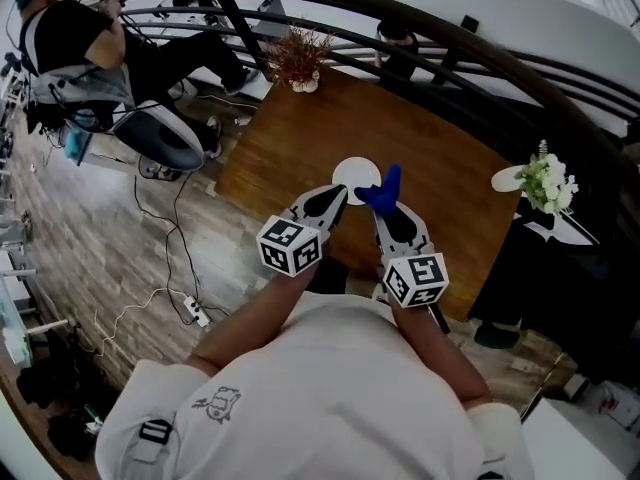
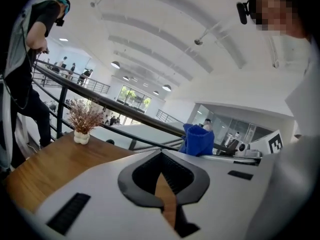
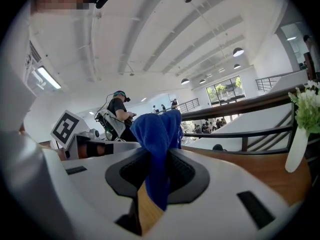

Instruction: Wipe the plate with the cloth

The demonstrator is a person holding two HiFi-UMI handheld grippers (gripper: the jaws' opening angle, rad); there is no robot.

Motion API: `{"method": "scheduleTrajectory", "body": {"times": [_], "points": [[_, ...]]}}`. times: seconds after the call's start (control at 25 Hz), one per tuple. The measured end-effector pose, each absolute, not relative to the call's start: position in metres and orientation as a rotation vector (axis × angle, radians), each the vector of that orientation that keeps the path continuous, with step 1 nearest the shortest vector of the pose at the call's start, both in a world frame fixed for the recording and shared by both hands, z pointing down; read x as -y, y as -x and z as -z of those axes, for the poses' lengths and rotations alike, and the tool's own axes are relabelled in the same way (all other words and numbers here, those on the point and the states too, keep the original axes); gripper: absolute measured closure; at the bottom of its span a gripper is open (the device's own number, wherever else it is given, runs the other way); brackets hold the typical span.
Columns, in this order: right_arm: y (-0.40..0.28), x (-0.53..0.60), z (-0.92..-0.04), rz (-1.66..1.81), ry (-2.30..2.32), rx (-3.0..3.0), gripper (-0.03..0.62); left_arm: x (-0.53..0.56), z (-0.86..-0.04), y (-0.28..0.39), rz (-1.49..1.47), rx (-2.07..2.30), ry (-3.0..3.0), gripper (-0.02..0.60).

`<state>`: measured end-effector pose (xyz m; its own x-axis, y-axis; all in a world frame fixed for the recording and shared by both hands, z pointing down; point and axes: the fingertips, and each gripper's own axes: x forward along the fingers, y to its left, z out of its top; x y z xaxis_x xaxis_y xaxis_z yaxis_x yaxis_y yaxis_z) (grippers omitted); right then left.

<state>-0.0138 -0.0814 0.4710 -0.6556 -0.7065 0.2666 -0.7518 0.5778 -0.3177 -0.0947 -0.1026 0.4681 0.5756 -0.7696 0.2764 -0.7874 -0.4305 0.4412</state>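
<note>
Right tool [image 3: 159,156] is clamped on the cloth [image 3: 156,129]. The cloth is royal blue with a fuzzy pile, bunched into a thick wad that sticks up past the tips, with one tail hanging down between the jaws. Left tool [image 2: 161,156] has its tips together and nothing in it. The tools sit side by side, near each other, pointing across the worktop [image 1: 440,158], which is brown wood with visible grain.

Plate [image 1: 352,173] is small, round and plain white, lying flat on the worktop just ahead of the tips. In the head view the left tool's tip overlaps its near edge and the cloth covers its right rim. Whether the cloth touches the plate can't be told.

Further out:
- dried sprigs in a white vase [image 1: 298,63] at the far worktop edge
- white flowers [image 1: 548,181] at the right end
- dark railing [image 1: 480,48] behind
- a person [image 1: 80,38] at upper left
</note>
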Motion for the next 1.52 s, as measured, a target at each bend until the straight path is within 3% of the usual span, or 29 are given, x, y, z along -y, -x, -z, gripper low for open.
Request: {"method": "scheduleTrajectory", "body": {"times": [0.6,1.2,1.52], "points": [[0.013,0.128,-0.504,-0.726,-1.419,2.535,0.504,0.147,-0.555,0.096,-0.279,0.905,-2.212,0.575],[-0.007,0.138,-0.565,-0.817,-1.306,2.475,0.505,0.152,-0.63,0.09,-0.263,0.757,-2.026,0.569],[-0.008,0.145,-0.588,-0.854,-1.298,2.436,0.505,0.152,-0.679,0.097,-0.306,0.664,-1.932,0.465]]}}
